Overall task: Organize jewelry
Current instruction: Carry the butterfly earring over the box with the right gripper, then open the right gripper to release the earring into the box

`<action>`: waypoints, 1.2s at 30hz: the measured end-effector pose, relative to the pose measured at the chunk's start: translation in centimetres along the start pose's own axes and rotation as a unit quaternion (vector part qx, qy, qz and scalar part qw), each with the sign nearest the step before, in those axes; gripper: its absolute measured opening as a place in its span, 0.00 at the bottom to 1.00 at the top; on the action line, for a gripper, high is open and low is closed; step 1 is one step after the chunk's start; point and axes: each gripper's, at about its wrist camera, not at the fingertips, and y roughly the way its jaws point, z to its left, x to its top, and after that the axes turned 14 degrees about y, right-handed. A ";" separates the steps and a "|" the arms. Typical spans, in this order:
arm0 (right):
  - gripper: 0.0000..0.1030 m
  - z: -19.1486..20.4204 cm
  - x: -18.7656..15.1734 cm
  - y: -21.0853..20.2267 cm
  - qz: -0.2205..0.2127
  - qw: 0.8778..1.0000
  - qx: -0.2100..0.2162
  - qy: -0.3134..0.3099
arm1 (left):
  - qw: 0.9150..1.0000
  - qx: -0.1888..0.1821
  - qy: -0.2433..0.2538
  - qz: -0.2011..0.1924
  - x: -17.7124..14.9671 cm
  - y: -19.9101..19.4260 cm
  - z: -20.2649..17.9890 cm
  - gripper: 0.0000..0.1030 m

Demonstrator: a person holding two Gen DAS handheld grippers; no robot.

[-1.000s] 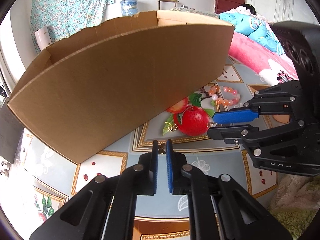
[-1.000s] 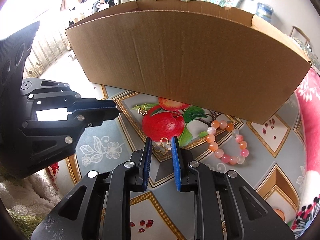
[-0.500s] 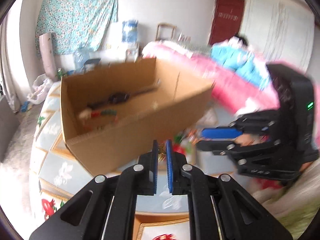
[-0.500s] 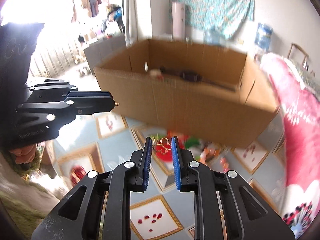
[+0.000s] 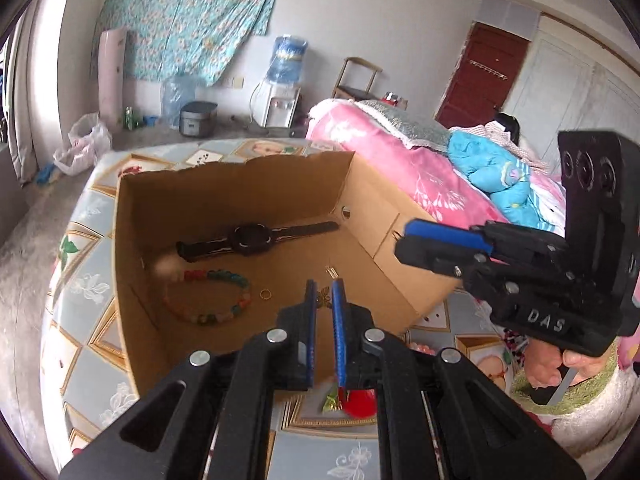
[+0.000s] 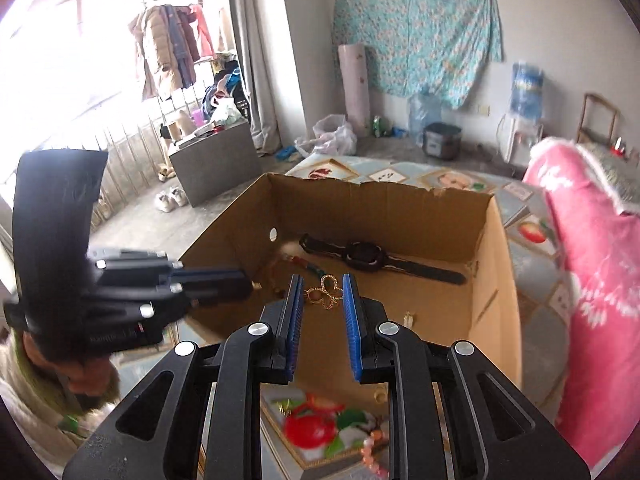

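Both tongs up over the open cardboard box (image 5: 400, 248), each carrying a small gold piece. Right tongs (image 6: 322, 294): narrow gap, blue pads pinching a gold openwork clover-shaped ornament (image 6: 326, 295) by its two side edges; it spans the gap flat, hanging above the box interior. Left tongs (image 5: 325, 294): nearly closed, a tiny gold butterfly-like charm (image 5: 323, 296) nipped right at the tips; little of it shows, so how deep the hold goes is unclear. Already lying on the box floor: a dark wristwatch (image 5: 252, 236), a multicoloured bead bracelet (image 5: 218, 300), a small gold ring (image 5: 265, 294), a small gold earring-like bit (image 5: 331, 271). A pink-orange bead bracelet (image 6: 372, 456) is outside the box on the patterned surface (image 5: 80, 280), near the apple print. Handling judgement: both gold pieces look very light, thin, rigid metal, probably slick against the pads and apt to twist or flick out if the pinch is off-centre. The openwork one is best held across its widest lobes as now; firm squeezing could bend the filigree. The charm is small enough to slip out unnoticed; release low over the box floor.
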 end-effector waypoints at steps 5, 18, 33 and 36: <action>0.18 -1.5 2.9 3.5 0.027 0.999 -0.007 0.029 | 0.999 0.002 -0.025 0.038 1.2 3.2 1.5 0.07; 0.29 -4.4 3.1 -0.3 -0.036 0.996 -0.005 0.082 | 0.997 0.006 -0.082 0.012 0.4 1.0 3.8 0.18; 0.51 -6.5 -3.7 -9.1 -0.069 0.991 -0.022 0.112 | 0.999 0.041 -0.020 -0.028 -4.0 -7.8 0.7 0.52; 0.59 -7.1 -5.5 -9.7 -0.056 0.990 -0.028 0.126 | 0.998 0.061 -0.013 -0.011 -5.8 -8.9 0.0 0.66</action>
